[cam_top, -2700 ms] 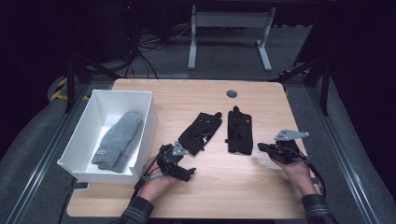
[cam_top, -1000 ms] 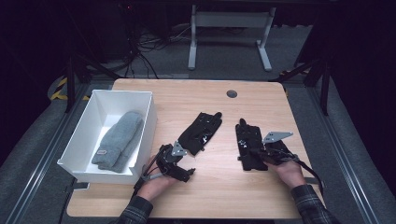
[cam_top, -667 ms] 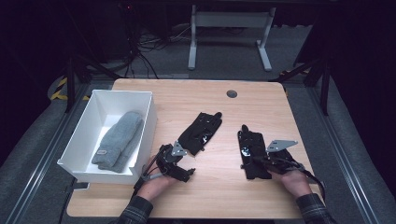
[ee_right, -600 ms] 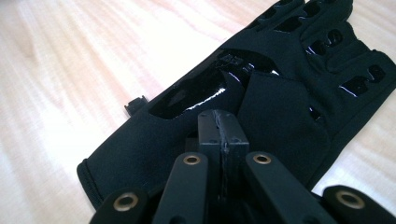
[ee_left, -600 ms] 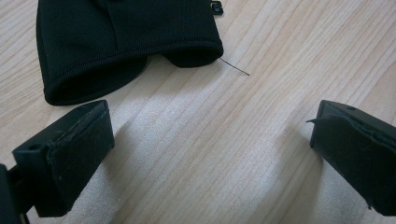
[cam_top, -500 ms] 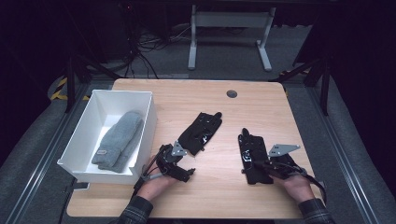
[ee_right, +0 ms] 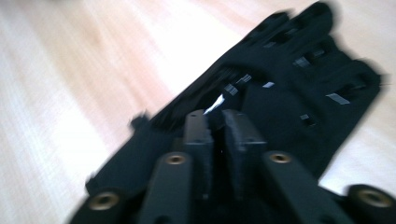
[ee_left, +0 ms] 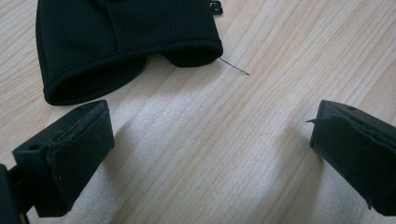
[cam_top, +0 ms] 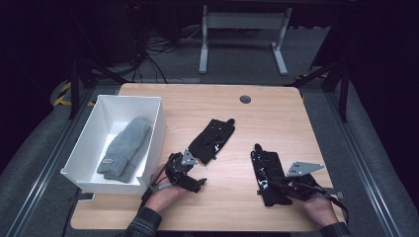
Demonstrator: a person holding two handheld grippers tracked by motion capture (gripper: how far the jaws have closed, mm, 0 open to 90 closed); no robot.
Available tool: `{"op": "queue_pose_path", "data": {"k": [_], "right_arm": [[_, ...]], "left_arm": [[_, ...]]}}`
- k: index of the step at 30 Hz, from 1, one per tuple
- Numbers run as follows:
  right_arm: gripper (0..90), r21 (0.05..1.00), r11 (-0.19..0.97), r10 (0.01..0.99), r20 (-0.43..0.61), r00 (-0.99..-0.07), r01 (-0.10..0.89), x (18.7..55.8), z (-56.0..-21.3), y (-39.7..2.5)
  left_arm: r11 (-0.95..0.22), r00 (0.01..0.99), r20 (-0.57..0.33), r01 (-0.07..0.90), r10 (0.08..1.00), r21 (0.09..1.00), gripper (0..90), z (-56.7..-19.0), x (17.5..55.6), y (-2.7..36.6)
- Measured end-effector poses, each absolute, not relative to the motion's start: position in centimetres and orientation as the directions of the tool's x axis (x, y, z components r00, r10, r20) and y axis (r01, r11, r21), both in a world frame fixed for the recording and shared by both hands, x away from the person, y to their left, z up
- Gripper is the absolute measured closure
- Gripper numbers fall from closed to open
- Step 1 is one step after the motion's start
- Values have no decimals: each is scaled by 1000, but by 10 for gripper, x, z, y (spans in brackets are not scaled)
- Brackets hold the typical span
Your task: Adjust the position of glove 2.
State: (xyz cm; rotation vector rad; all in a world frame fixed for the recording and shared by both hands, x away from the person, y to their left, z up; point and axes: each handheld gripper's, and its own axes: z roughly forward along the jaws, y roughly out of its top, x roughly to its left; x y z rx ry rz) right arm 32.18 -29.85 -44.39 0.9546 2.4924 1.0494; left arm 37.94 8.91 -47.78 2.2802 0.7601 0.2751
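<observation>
Black fabric of one glove lies at the lower right of the high view, pinched at its cuff by the right gripper, jaws pressed together. Left gripper, at lower centre, sits spread just below the other glove, not touching.

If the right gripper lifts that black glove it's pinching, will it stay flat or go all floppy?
Probably floppy: the black fabric glove lies limp and creased under the right gripper, so its fingers would likely dangle. It looks thin, so likely light. The soft cloth probably won't slip from shut jaws.
</observation>
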Motion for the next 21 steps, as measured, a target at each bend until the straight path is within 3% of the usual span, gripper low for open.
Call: {"op": "queue_pose_path", "data": {"k": [12, 21], "right_arm": [[412, 750, 402, 813, -28, -581, 526, 362, -445, -344], [279, 751, 348, 869, -34, -493, 561, 381, -460, -368]], "left_arm": [[-585, 807, -23, 447, 591, 677, 1, -477, 380, 89], [-589, 796, -38, 478, 604, 652, 53, -470, 381, 88]]}}
